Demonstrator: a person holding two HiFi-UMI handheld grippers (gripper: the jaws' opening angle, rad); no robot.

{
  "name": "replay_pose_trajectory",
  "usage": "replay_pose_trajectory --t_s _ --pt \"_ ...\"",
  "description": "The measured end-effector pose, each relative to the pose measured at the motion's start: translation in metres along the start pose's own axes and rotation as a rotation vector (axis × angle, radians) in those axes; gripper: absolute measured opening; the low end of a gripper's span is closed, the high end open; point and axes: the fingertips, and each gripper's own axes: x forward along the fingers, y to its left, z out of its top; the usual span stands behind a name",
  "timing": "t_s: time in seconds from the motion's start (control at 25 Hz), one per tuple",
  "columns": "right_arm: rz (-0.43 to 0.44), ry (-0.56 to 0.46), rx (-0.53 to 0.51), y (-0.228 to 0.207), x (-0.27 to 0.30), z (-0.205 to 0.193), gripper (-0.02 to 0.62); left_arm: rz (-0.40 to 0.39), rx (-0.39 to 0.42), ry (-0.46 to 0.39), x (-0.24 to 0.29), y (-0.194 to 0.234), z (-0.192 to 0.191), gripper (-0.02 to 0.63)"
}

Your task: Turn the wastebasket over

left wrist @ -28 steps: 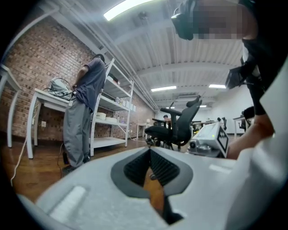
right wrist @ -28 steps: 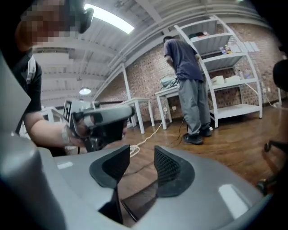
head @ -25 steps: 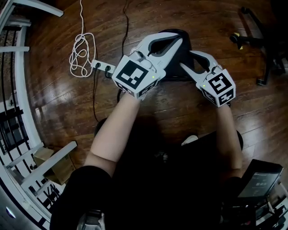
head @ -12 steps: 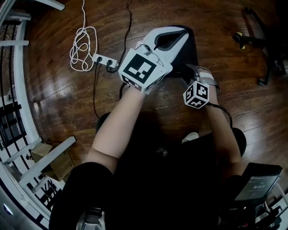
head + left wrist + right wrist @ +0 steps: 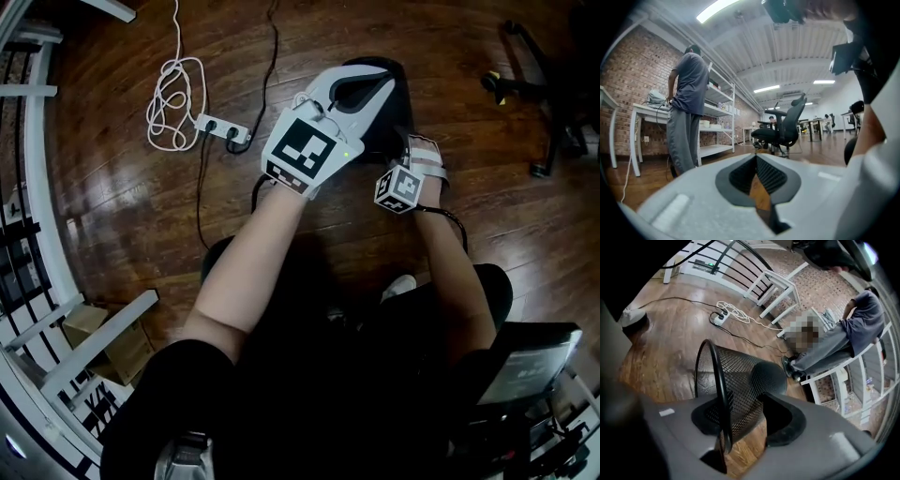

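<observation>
The black mesh wastebasket (image 5: pixel 740 376) lies on its side on the wooden floor, its open rim towards me. In the head view it (image 5: pixel 401 103) is mostly hidden under both grippers. My right gripper (image 5: pixel 745 420) points down at it, and the basket's rim wire runs between the two pads, close to the left pad (image 5: pixel 707 416). Its jaws are closing, but the pads do not press on the rim. From above, my right gripper (image 5: pixel 407 142) sits low against the basket's near side. My left gripper (image 5: pixel 378 86) hovers level above the basket, shut and holding nothing (image 5: pixel 756 161).
A white power strip (image 5: pixel 223 131) with a coiled cable (image 5: pixel 173 94) lies on the floor to the left. A white rack (image 5: pixel 37 187) and a cardboard box (image 5: pixel 103 347) stand further left. A black stand (image 5: pixel 544 94) is at the right. A person (image 5: pixel 686 108) and an office chair (image 5: pixel 783 126) are beyond.
My right gripper has dropped and rolled, its marker cube now turned up, and its jaws now straddle the basket's rim. The left gripper has stayed almost where it was.
</observation>
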Motion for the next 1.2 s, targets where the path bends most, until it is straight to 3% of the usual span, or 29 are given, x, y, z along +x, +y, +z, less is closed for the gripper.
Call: replay_pose_trajectory --t_s 0.32,0.6,0.8,1.2 --pt "-0.213 0.010 -0.108 -0.023 0.000 0.009 0.084 0.034 -0.011 -0.036 -0.016 0.017 0.014 0.002" --pt "-0.252 0.014 -0.095 -0.074 -0.005 0.012 0.023 0.057 -0.034 -0.042 -0.021 0.030 0.013 0.002" --pt "-0.148 0.024 -0.018 -0.101 -0.005 0.010 0.014 0.074 -0.041 -0.046 -0.022 0.040 0.011 0.002" --pt "0.316 0.223 0.156 -0.119 -0.005 -0.012 0.012 0.104 -0.102 -0.050 -0.024 0.054 0.012 0.002"
